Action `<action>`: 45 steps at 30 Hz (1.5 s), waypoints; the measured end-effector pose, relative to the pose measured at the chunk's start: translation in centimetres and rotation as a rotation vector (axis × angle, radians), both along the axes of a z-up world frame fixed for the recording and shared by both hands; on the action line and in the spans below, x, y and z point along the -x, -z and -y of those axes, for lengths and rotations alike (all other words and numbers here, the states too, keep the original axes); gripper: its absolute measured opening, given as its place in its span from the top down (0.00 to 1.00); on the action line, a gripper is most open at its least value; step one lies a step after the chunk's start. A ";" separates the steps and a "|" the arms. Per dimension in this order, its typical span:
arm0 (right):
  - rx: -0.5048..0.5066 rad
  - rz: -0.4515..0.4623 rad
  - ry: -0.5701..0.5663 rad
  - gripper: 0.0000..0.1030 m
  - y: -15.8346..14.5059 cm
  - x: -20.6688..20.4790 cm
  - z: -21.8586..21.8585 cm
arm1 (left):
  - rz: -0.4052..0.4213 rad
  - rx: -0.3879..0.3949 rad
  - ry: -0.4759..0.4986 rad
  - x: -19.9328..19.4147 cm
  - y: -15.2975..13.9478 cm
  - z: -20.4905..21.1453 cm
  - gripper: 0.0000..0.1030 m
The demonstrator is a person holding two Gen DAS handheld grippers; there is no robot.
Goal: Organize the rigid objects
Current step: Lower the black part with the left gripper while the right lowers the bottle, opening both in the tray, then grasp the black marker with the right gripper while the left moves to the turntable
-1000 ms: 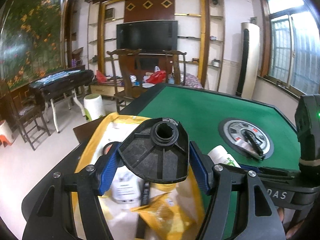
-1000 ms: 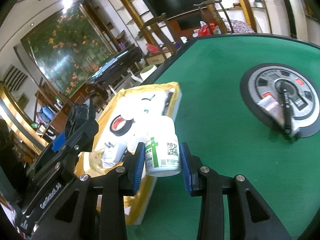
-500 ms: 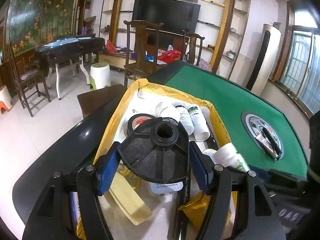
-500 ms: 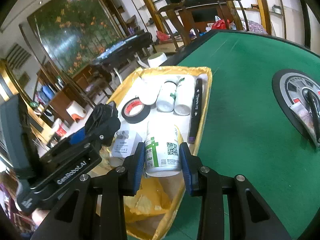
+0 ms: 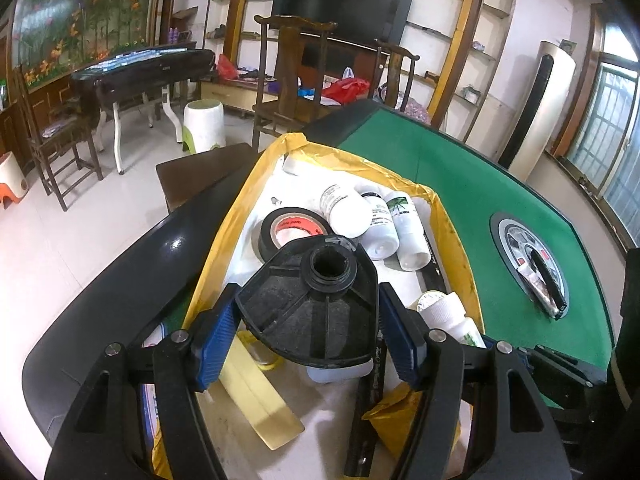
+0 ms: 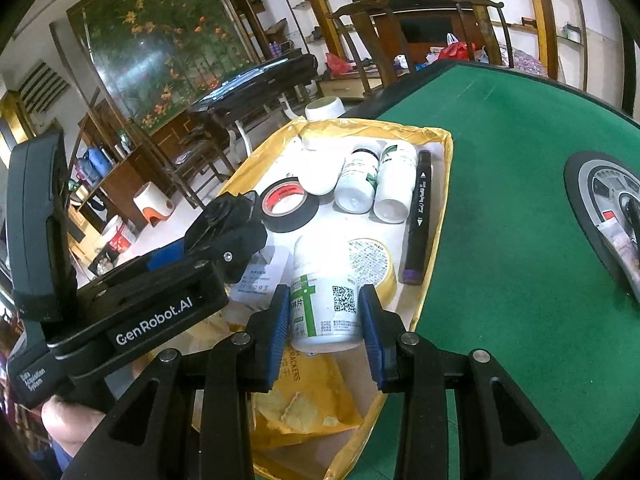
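Note:
My left gripper [image 5: 308,336] is shut on a black fan-shaped plastic part [image 5: 316,304] and holds it above the yellow-edged tray [image 5: 224,240]. My right gripper [image 6: 326,320] is shut on a white pill bottle [image 6: 326,300] with a green cross, held over the tray's near half [image 6: 444,184]. In the tray lie a black tape roll [image 6: 286,204], three white bottles [image 6: 356,180], a black marker [image 6: 418,216], a yellow-rimmed lid [image 6: 372,260] and a white box [image 6: 262,272]. The left gripper shows at the left of the right wrist view [image 6: 224,220].
The tray sits at the left edge of a green felt table [image 6: 520,160], whose round centre console [image 5: 532,276] holds small items. Crumpled yellow wrapping [image 6: 304,404] lies at the tray's near end. Chairs, a side table and a stool stand on the floor beyond.
Both grippers have moved left and over the tray, each still holding its object. The tray's contents have come fully into view under them.

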State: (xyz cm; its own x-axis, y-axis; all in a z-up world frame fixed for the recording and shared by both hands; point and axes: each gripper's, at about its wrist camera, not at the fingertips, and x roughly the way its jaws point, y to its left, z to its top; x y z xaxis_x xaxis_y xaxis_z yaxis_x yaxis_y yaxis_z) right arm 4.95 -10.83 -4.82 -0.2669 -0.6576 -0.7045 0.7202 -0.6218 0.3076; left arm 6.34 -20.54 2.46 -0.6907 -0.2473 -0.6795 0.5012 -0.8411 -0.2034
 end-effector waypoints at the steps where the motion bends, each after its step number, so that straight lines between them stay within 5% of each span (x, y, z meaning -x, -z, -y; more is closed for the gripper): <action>1: -0.001 -0.001 -0.002 0.69 0.0 0.0 0.0 | 0.004 0.000 0.001 0.1 0.0 -0.1 0.35; 9: -0.018 -0.003 -0.016 0.69 -0.2 -0.3 -0.1 | 0.015 -0.023 0.011 0.3 -0.2 0.1 0.31; 18: 0.010 -0.018 -0.057 0.54 -0.9 -1.3 -0.3 | -0.018 -0.053 0.019 -0.2 -1.2 0.1 0.31; 27: 0.122 0.021 -0.128 0.54 -1.8 -1.4 -1.4 | -0.058 -0.041 0.014 -0.5 -2.6 -0.4 0.31; 33: 0.168 -0.006 0.013 0.54 -3.1 1.4 -5.1 | -0.067 -0.032 0.031 -0.5 -3.1 -1.0 0.31; 38: 0.119 -0.018 0.262 0.54 -3.8 6.1 -10.3 | -0.076 -0.013 0.088 0.1 -3.7 -3.0 0.31; 45: 0.074 0.122 0.519 0.54 -2.2 13.0 -17.6 | -0.052 0.035 0.199 1.4 -3.5 -7.0 0.31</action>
State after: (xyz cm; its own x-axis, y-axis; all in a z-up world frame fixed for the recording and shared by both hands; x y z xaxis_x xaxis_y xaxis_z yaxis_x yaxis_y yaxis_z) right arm -8.00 6.80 -2.60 -0.4889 -0.5103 -0.7075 0.2806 -0.8599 0.4264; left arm 4.92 -13.58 5.99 -0.7620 -0.1248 -0.6354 0.3138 -0.9295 -0.1938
